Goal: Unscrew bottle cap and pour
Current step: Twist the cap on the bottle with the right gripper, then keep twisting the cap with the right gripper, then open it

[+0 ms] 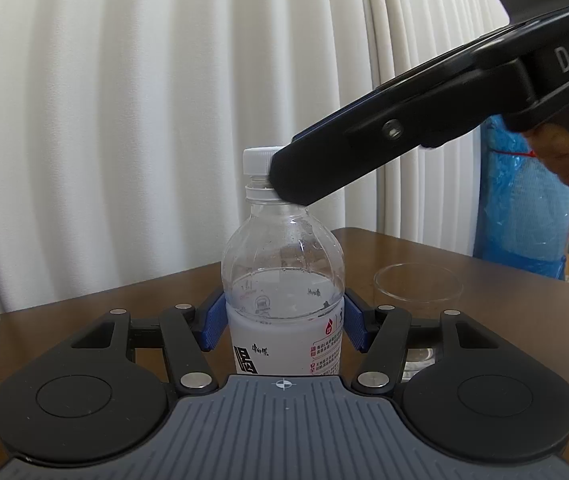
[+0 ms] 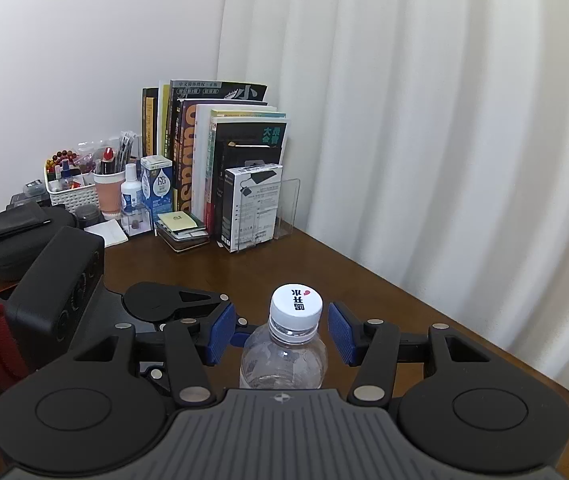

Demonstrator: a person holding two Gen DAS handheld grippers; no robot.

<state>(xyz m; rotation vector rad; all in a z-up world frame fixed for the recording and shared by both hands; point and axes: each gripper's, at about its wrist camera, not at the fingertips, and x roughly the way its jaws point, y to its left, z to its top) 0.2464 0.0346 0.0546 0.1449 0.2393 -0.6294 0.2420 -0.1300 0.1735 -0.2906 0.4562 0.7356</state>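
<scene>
Clear plastic, half full of water, the bottle (image 1: 283, 280) stands upright on a brown wooden table (image 1: 424, 252), clamped at its labelled waist by the blue pads (image 1: 214, 322) of the left gripper (image 1: 283, 326), which points nearly level across the tabletop. From the upper right the right gripper (image 2: 282, 330) slants down over the bottle's neck, a person's hand (image 1: 564, 152) curled round its pistol handle. Its own camera shows its jaws parted, a blue pad (image 2: 220, 334) on either side of the white cap (image 2: 296, 306) with a clear gap on each side, so the cap sits between them ungripped and screwed on. A clear glass (image 1: 418, 284) waits just right of the bottle. Behind hangs a white pleated curtain (image 1: 164, 100); books (image 2: 220, 152) line the far corner.
</scene>
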